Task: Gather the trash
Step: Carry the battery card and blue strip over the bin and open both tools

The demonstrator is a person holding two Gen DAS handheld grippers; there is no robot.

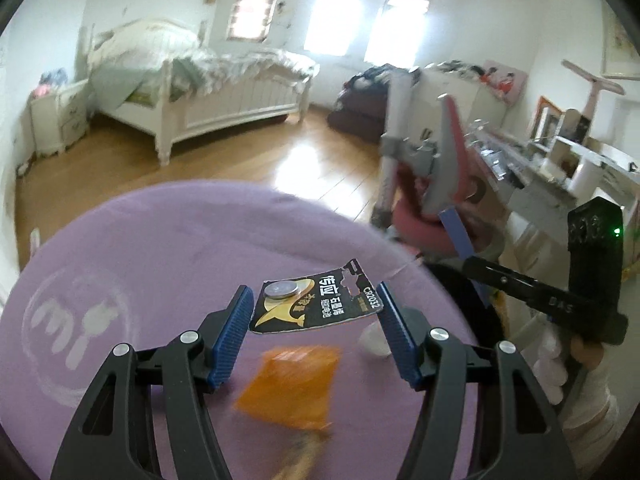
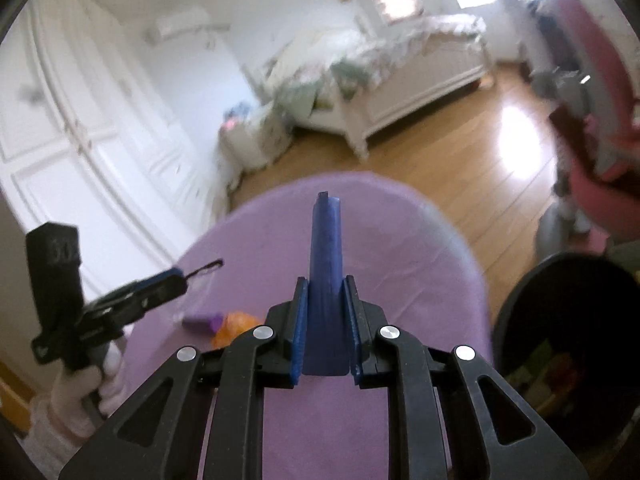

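Left gripper (image 1: 316,312): black two-finger claw with ribbed blue pads, jaws held moderately wide, clamped across the width of a black-and-gold cardboard battery card (image 1: 316,304) bearing one silver coin cell; both pads press the card's side edges, and the card is lifted flat above the table.

Right gripper (image 2: 326,320): same build, jaws drawn narrow and gripping a long, narrow dark-blue plastic strip (image 2: 326,264), which stands out forward between the pads, well past the fingertips.

Surface: round table under a lilac cloth (image 1: 160,248) with a pale printed motif at its left. Its curved far edge gives way to wooden floor (image 1: 256,160).

Remaining litter on the cloth: a blurred orange foil wrapper (image 1: 292,384) directly below the held card; a small white cup-like object (image 1: 376,340) just beside the left claw's right finger; in the right wrist view a small purple piece (image 2: 202,322) touching a crumpled orange piece, identity unclear.

Receptacle: round black waste bin (image 2: 532,292) just off the table's right edge, with coloured scraps inside.

Clearance: open floor beyond the table; a pink-and-grey chair (image 1: 444,168) stands near the bin side.
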